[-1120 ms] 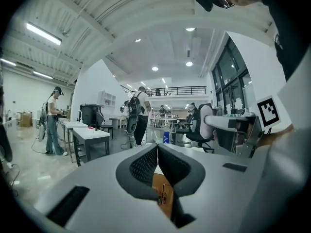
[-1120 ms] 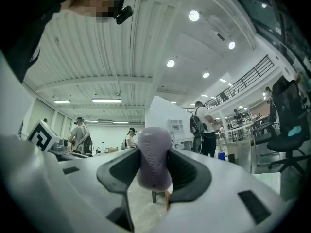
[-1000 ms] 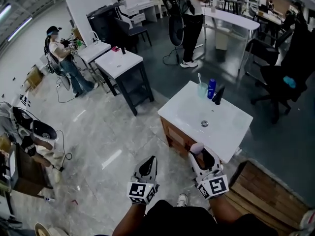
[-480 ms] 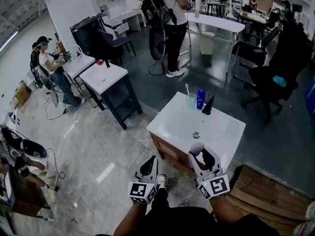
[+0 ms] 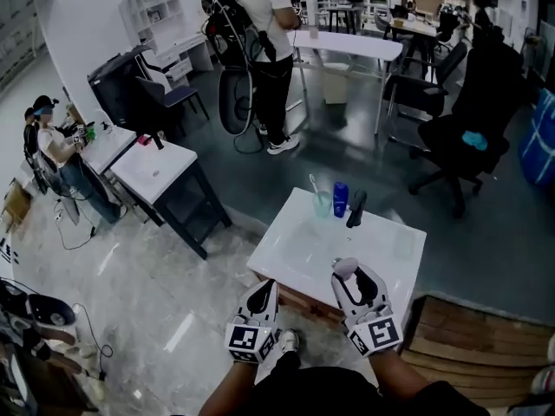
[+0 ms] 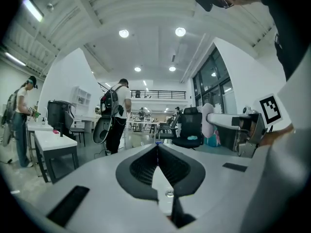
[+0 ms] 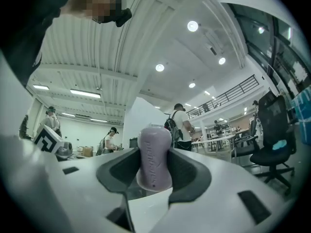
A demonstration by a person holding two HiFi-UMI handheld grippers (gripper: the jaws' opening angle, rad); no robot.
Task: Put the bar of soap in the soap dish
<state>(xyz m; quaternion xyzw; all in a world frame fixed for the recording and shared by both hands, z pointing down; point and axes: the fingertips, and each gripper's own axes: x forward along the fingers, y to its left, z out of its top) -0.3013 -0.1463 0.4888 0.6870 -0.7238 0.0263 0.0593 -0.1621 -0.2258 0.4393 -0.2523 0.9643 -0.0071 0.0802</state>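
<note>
My right gripper [image 5: 351, 276] is shut on a pale purple bar of soap [image 5: 345, 268], which stands upright between the pads [image 7: 154, 161]. It hovers over the near edge of a white sink counter [image 5: 295, 250]. My left gripper [image 5: 260, 289] sits just left of it, at the counter's near corner. Its jaws are shut with nothing between them [image 6: 157, 147]. At the counter's far edge stand a cup with a toothbrush [image 5: 322, 202], a blue bottle [image 5: 340, 199] and a black tap [image 5: 354, 208]. I cannot make out a soap dish on the counter.
A person with a backpack [image 5: 260, 50] stands beyond the counter. A dark table with a white top [image 5: 165, 167] is at the left, with a person [image 5: 48, 133] behind it. A black office chair [image 5: 455, 141] is at the right and a wooden platform [image 5: 473, 336] at the lower right.
I have walked up to the white sink counter, and both grippers have moved from short of it to over its near edge. The soap stays in the right gripper.
</note>
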